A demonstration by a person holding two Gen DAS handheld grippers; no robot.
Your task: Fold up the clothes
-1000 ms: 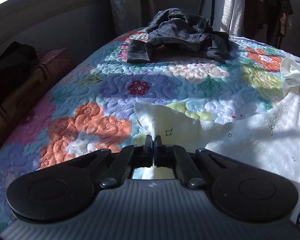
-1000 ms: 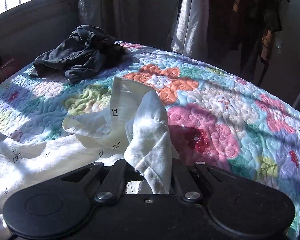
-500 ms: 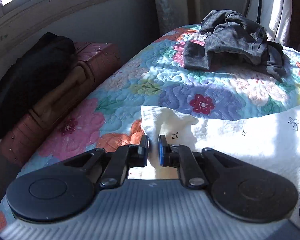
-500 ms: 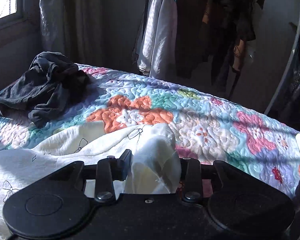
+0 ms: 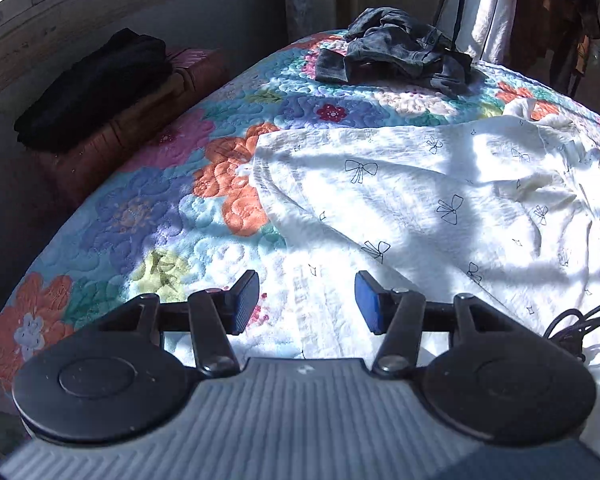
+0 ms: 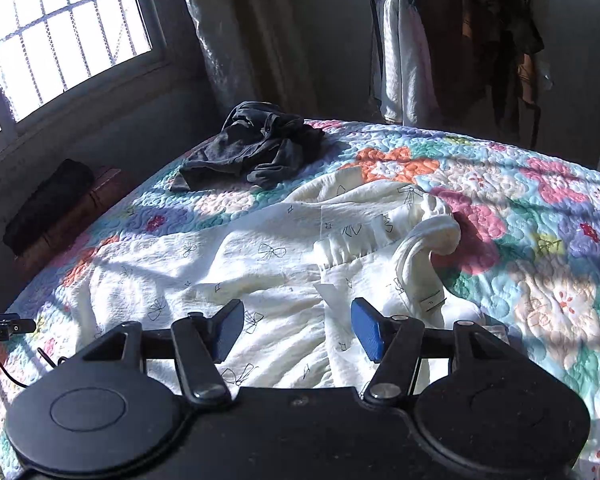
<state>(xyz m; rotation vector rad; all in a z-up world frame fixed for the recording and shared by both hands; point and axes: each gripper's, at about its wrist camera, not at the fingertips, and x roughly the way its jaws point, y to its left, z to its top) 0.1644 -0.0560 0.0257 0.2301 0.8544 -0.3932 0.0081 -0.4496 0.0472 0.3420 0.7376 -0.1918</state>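
While both grippers hover with fingers spread wide and holding nothing, the left gripper (image 5: 307,301) and right gripper (image 6: 297,327) face a white bow-print garment (image 6: 236,264). It lies spread on the floral quilt (image 6: 540,240), its long axis apparently running left to right, ruffled end toward the right.

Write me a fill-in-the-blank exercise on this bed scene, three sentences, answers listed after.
1. The white garment spread on the floral quilt is printed with small black ____.
2. Both the left gripper and the right gripper are ____, holding nothing.
3. The crumpled dark garment lies at the bed's far end, ____ the white one.

Answers: bows; open; apart from
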